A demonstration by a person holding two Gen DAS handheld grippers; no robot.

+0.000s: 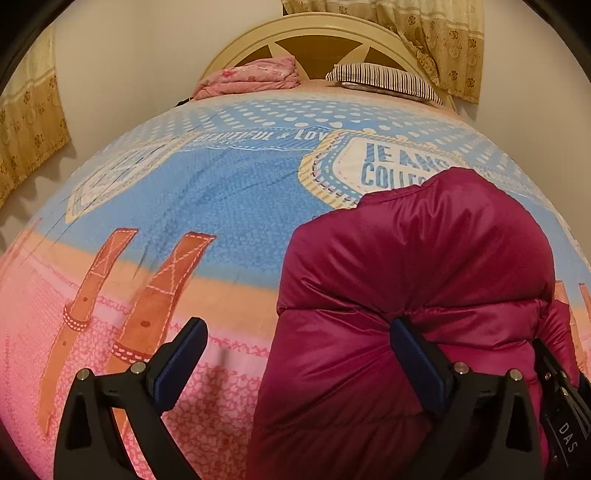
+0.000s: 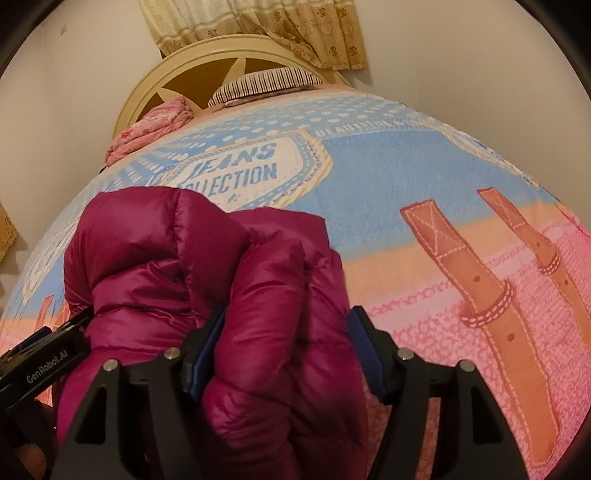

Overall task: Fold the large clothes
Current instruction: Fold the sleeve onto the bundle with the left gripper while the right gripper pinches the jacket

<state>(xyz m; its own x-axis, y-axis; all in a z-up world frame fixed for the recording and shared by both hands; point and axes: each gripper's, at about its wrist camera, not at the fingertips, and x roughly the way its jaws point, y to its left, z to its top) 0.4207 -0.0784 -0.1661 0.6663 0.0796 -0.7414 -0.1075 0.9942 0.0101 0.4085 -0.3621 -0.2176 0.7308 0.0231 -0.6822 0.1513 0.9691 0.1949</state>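
A magenta puffer jacket [image 1: 417, 280] lies bunched on the bed, near its front edge; it also shows in the right wrist view [image 2: 207, 266]. My left gripper [image 1: 299, 354] is open, its left finger over the bedspread and its right finger pressed against the jacket's left side. My right gripper [image 2: 286, 347] is closed on a thick fold of the jacket between its blue pads [image 2: 208, 354]. Each gripper's body shows at the edge of the other's view.
The bed has a blue and pink printed bedspread [image 1: 221, 206]. At the headboard [image 1: 325, 33] lie a folded pink blanket [image 1: 251, 75] and a striped pillow [image 1: 384, 79]. Curtains [image 1: 436, 33] hang behind; walls stand on both sides.
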